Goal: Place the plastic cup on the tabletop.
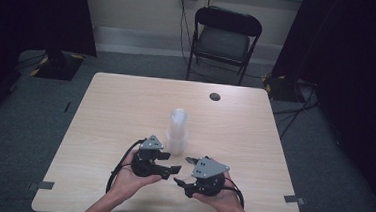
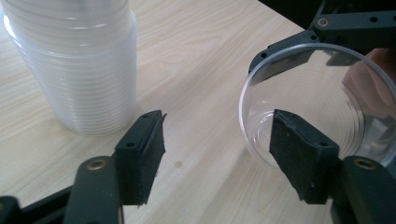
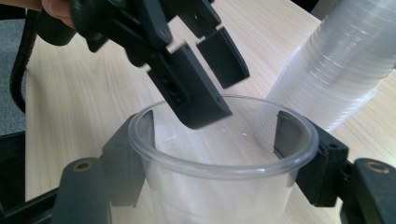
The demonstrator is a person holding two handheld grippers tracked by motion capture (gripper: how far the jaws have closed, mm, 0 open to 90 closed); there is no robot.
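Observation:
A tall stack of clear plastic cups (image 1: 177,130) stands upright on the wooden table (image 1: 121,106), just beyond both grippers. My right gripper (image 3: 219,149) is shut on a single clear cup (image 3: 219,186), one pad against each side of its wall, with the mouth turned toward the left gripper. My left gripper (image 2: 217,144) is open, its pads well apart. One pad sits at the cup's rim (image 2: 327,93) and the other hangs over bare table beside the stack (image 2: 79,65). In the high view, the left gripper (image 1: 170,163) and right gripper (image 1: 184,172) meet tip to tip near the front edge.
A black folding chair (image 1: 223,38) stands behind the table's far edge. A small dark round spot (image 1: 215,96) lies on the far right of the tabletop. Dark curtains hang at both sides, and cables run over the grey floor.

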